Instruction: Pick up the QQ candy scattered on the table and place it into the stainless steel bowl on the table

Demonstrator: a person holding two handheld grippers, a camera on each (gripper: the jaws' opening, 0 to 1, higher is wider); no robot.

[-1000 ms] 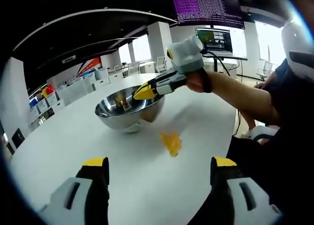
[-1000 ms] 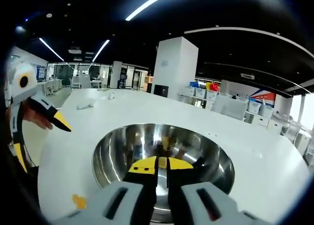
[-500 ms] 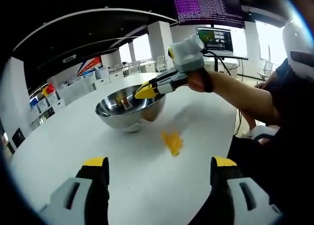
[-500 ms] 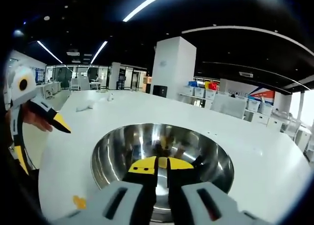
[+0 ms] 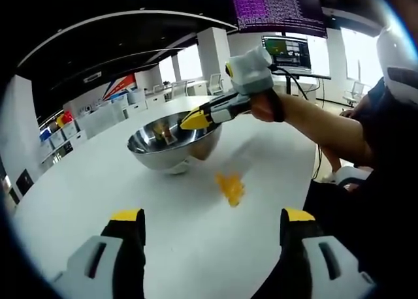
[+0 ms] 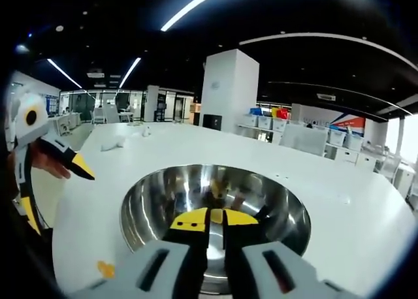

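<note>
— Right gripper point(image 6: 216, 219)?
— Jaws nearly together, over the steel bowl point(image 6: 147, 201), holding nothing visible.
— Left gripper point(image 5: 208, 237)?
— Spread wide, empty. Yellow candy point(image 5: 230, 187) lies on the table point(image 5: 98, 188) beside the bowl; long axis unclear.

- A large white table point(image 5: 274, 149) with a rounded edge carries everything; its top is smooth and glossy.
- A stainless steel bowl point(image 5: 171, 144) stands upright on it, well in from the edge.
- A yellow candy packet point(image 5: 229, 188) lies flat on the bare top, near the bowl and apart from it.
- At the table's far end, small white items point(image 6: 117, 141) lie, too small to identify.
</note>
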